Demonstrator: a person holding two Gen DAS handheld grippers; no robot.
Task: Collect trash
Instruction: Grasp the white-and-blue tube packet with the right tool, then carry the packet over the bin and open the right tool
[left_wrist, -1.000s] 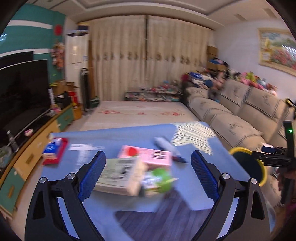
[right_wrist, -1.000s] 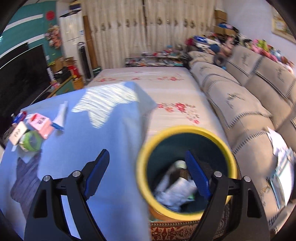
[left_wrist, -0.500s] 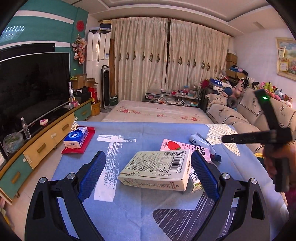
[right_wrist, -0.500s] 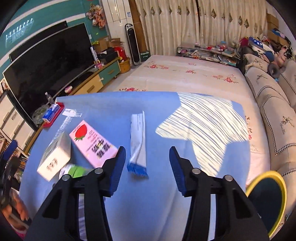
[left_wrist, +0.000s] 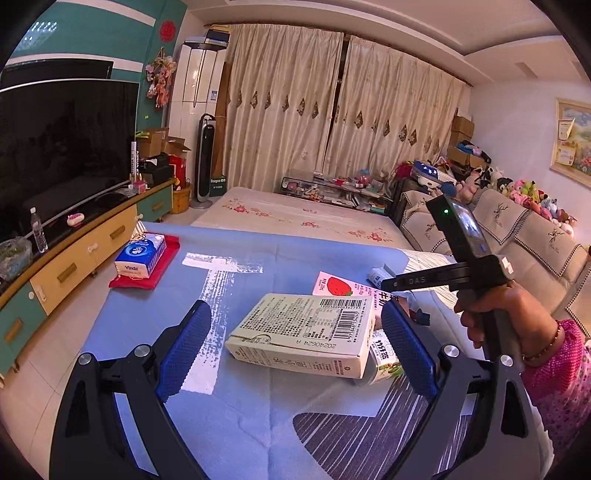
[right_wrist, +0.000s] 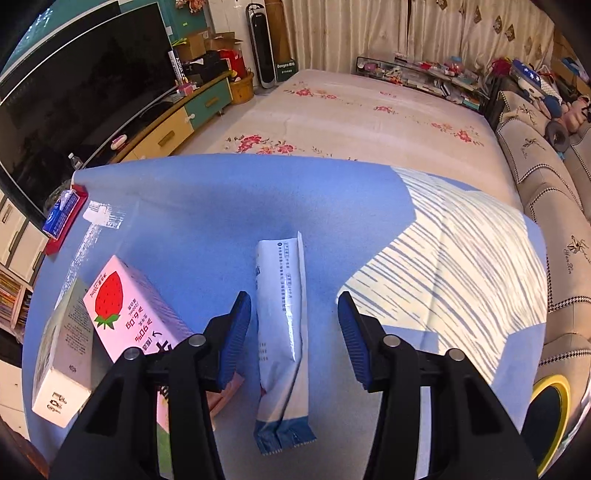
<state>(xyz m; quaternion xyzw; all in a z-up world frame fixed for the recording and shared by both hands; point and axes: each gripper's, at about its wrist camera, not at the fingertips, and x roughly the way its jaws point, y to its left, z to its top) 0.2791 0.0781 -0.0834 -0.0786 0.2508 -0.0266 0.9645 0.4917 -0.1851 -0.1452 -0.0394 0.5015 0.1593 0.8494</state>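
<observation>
A beige carton (left_wrist: 306, 332) lies on the blue tablecloth (left_wrist: 258, 266), between the open fingers of my left gripper (left_wrist: 295, 347). It leans on a green-and-white cup (left_wrist: 384, 363). A pink strawberry milk carton (right_wrist: 129, 314) lies beside it. My right gripper (right_wrist: 293, 332) is open and straddles a white-and-blue wrapper (right_wrist: 282, 332) lying flat; the fingers do not touch it. The beige carton also shows in the right wrist view (right_wrist: 62, 354). The yellow-rimmed trash bin (right_wrist: 550, 410) stands off the table's right edge.
A blue tissue pack (left_wrist: 140, 254) on a red tray sits at the table's far left. A TV cabinet (left_wrist: 74, 258) runs along the left, a sofa (left_wrist: 517, 236) along the right. A flowered mat (right_wrist: 369, 118) lies beyond the table.
My right gripper has swung from above the trash bin back over the table and lowered around the wrapper. My left gripper has steadied around the beige carton.
</observation>
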